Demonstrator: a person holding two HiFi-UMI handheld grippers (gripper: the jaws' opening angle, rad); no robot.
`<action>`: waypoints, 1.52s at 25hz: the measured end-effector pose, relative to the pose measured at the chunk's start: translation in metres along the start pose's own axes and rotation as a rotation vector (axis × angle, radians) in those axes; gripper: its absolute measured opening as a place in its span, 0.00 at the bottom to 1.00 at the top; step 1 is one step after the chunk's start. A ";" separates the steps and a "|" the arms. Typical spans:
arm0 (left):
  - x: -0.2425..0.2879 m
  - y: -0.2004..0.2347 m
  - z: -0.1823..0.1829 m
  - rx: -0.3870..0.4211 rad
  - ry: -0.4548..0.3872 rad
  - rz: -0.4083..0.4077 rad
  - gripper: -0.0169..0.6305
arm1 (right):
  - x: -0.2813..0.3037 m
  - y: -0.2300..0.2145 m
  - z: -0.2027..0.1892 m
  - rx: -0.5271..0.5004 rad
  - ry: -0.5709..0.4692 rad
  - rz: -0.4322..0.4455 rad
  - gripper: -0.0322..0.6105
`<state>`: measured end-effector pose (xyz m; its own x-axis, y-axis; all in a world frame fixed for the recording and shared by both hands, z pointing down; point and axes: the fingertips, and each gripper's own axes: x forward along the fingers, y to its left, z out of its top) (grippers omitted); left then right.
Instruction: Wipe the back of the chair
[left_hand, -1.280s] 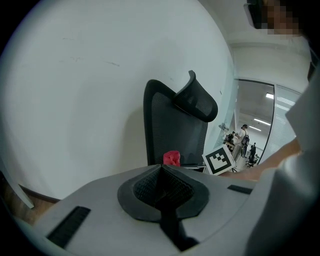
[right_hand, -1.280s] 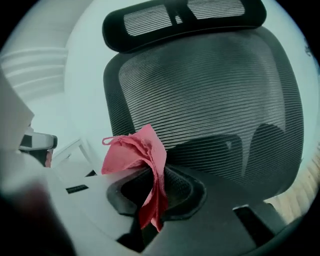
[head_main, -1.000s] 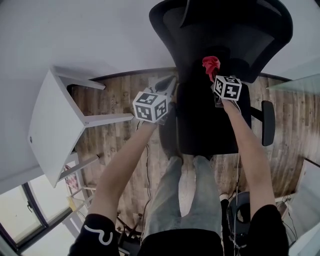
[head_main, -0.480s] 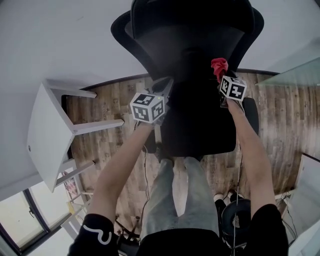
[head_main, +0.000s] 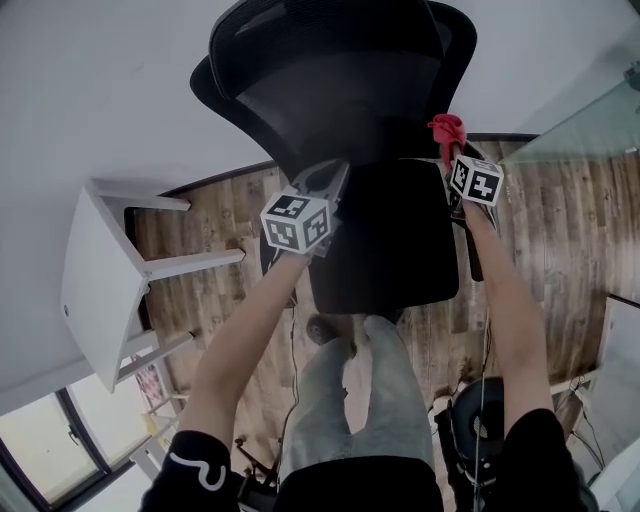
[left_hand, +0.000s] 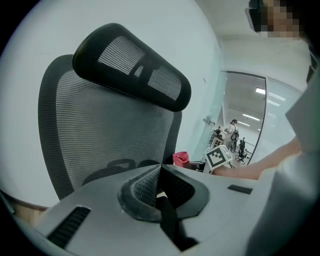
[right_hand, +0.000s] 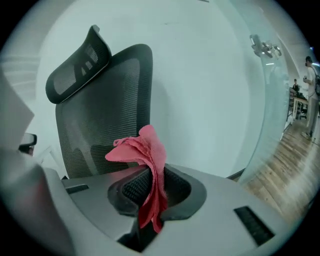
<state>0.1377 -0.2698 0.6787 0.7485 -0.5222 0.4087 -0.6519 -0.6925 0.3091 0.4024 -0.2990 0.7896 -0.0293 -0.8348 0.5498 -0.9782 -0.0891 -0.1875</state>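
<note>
A black office chair with a mesh backrest (head_main: 330, 90) and headrest (left_hand: 132, 65) stands in front of me, its seat (head_main: 395, 250) towards me. My right gripper (head_main: 447, 150) is shut on a crumpled red cloth (head_main: 447, 128), held at the backrest's right edge. In the right gripper view the cloth (right_hand: 145, 150) hangs out of the closed jaws (right_hand: 152, 180), with the backrest (right_hand: 100, 125) to the left behind it. My left gripper (head_main: 335, 172) is at the lower left of the backrest, shut on nothing (left_hand: 159, 172). The mesh (left_hand: 100, 130) is close ahead of it.
A white table (head_main: 100, 280) stands on the wooden floor (head_main: 220, 230) at the left. A glass wall (head_main: 590, 120) runs along the right, a white wall behind the chair. My legs (head_main: 350, 400) are under the seat, and a dark round object (head_main: 470, 420) lies at lower right.
The chair has shifted left in the head view and shows more of its backrest. My right gripper with the cloth now sits at the backrest's right edge. Both grippers stay shut.
</note>
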 end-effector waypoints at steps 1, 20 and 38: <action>-0.003 -0.004 -0.001 0.003 0.005 -0.003 0.06 | -0.006 0.001 -0.001 -0.007 -0.003 0.014 0.16; -0.252 -0.080 -0.031 -0.006 -0.105 0.064 0.06 | -0.249 0.181 0.000 -0.085 -0.147 0.245 0.15; -0.465 -0.203 -0.013 -0.054 -0.266 0.107 0.06 | -0.510 0.320 -0.004 -0.049 -0.247 0.482 0.15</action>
<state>-0.0800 0.1199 0.4373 0.6758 -0.7082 0.2042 -0.7293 -0.6023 0.3245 0.1033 0.1002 0.4520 -0.4336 -0.8781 0.2022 -0.8746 0.3560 -0.3293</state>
